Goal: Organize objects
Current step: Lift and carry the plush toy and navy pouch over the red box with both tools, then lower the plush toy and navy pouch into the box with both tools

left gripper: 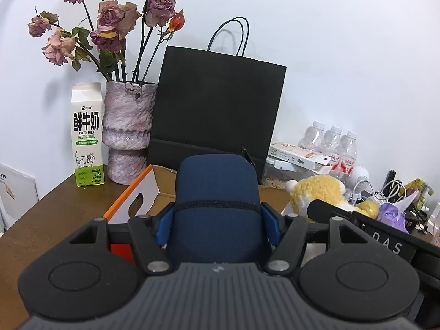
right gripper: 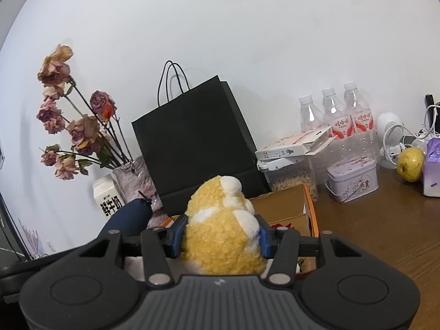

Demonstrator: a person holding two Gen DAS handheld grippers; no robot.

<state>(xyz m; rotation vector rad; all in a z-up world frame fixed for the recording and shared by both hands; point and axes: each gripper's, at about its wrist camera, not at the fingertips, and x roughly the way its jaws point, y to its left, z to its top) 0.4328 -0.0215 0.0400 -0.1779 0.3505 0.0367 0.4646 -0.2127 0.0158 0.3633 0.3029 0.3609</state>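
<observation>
My left gripper (left gripper: 218, 224) is shut on a navy blue zip pouch (left gripper: 217, 192), its blue pads pressed on both sides. The pouch hangs above an open cardboard box (left gripper: 132, 195) with orange edges. My right gripper (right gripper: 220, 238) is shut on a yellow and white plush toy (right gripper: 220, 233), held above the same box (right gripper: 286, 206). In the left wrist view the plush toy (left gripper: 316, 192) and the right gripper show at the right. The pouch (right gripper: 129, 217) shows at the left in the right wrist view.
A black paper bag (left gripper: 217, 110), a vase of dried roses (left gripper: 126, 132) and a milk carton (left gripper: 87, 134) stand along the wall on the brown table (right gripper: 385, 233). Water bottles (right gripper: 335, 112), a lilac tin (right gripper: 352, 176), a seed jar (right gripper: 291, 176), a pear (right gripper: 411, 163) and cables crowd the right.
</observation>
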